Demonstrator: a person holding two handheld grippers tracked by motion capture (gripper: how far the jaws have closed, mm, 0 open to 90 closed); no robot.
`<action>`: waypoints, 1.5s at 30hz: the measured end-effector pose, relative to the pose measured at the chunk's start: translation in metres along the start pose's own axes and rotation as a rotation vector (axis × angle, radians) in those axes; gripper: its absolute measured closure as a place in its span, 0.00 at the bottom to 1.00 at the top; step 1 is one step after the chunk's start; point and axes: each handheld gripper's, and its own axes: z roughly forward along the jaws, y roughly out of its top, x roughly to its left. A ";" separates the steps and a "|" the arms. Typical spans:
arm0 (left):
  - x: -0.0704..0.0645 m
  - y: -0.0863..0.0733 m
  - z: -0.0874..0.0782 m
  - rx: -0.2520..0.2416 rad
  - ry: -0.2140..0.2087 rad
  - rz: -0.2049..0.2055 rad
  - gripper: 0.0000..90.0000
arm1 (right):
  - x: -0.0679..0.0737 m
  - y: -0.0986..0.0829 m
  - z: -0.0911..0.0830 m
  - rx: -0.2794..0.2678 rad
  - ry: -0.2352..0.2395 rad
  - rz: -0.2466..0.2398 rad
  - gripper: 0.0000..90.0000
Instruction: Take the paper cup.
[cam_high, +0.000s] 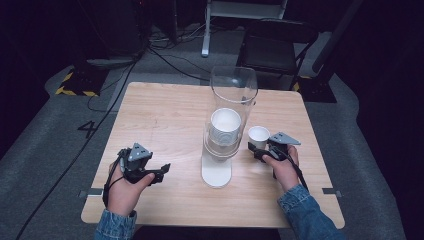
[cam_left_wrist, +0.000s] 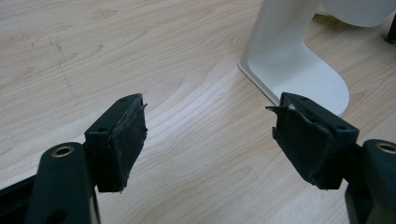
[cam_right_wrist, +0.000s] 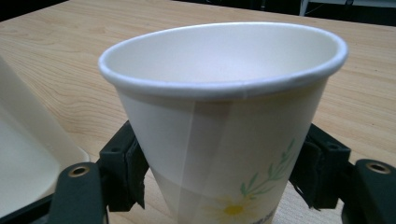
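Observation:
A white paper cup (cam_high: 258, 135) with a daisy print (cam_right_wrist: 224, 116) stands upright between the jaws of my right gripper (cam_high: 257, 149) (cam_right_wrist: 224, 177), which is shut on its lower part. It is just right of the cup dispenser, a clear tube (cam_high: 233, 90) on a white stand (cam_high: 216, 172) with a stack of white cups (cam_high: 225, 125) inside. My left gripper (cam_high: 162, 170) (cam_left_wrist: 208, 140) rests low over the table at the front left, open, with nothing between its pads. The stand's white foot (cam_left_wrist: 299, 74) lies ahead and to the right of it.
The wooden table (cam_high: 165, 115) has bare room across its left half and along the front. A black chair (cam_high: 272, 47) and floor cables (cam_high: 170, 55) lie beyond the far edge. The stand's curved wall (cam_right_wrist: 23, 158) is close on the left of the held cup.

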 end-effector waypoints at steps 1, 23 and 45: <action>0.000 0.000 0.000 0.000 0.000 0.001 0.28 | 0.001 -0.001 0.001 0.004 0.010 0.014 0.33; -0.001 0.003 0.003 -0.003 -0.014 0.002 0.28 | 0.003 -0.003 -0.002 0.052 0.008 0.002 0.18; 0.001 0.006 0.008 0.020 -0.039 0.016 0.27 | -0.001 0.021 -0.064 0.044 0.042 -0.021 0.18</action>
